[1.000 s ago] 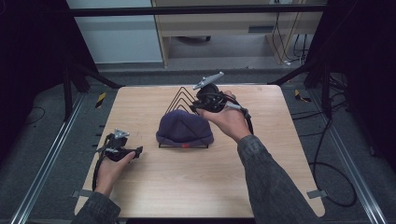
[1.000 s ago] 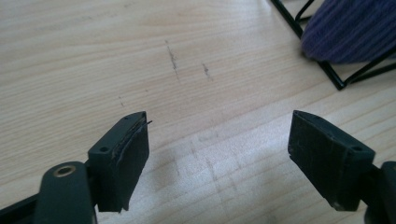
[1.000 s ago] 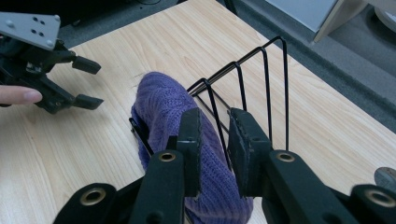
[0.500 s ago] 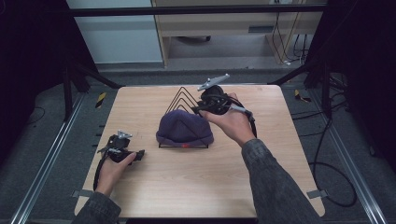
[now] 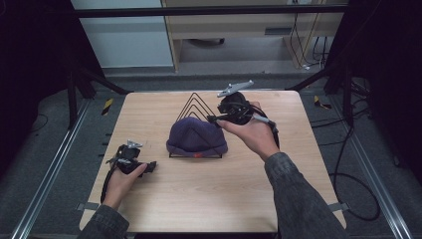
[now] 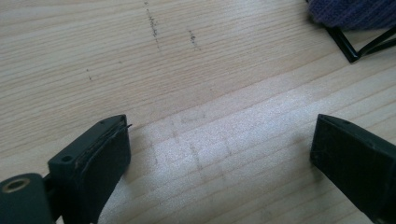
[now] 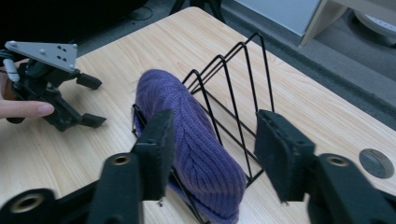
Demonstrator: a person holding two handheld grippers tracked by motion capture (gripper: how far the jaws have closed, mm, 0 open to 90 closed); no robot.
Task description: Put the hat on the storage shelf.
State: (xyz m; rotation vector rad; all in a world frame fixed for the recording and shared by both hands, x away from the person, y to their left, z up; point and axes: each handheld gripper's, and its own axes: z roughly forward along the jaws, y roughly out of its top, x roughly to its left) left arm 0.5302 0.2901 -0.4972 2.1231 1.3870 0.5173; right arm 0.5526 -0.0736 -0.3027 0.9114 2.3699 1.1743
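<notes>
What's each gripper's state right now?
Left gripper: open, holding nothing, low over the table.
Right gripper: open, holding nothing, near the purple beanie.

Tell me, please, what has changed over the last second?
Very little. The right gripper has drifted slightly toward the person and the hat, jaws open and holding nothing. The left gripper stays low over the table, open and empty. The hat still lies on the wire rack, unmoved.
</notes>
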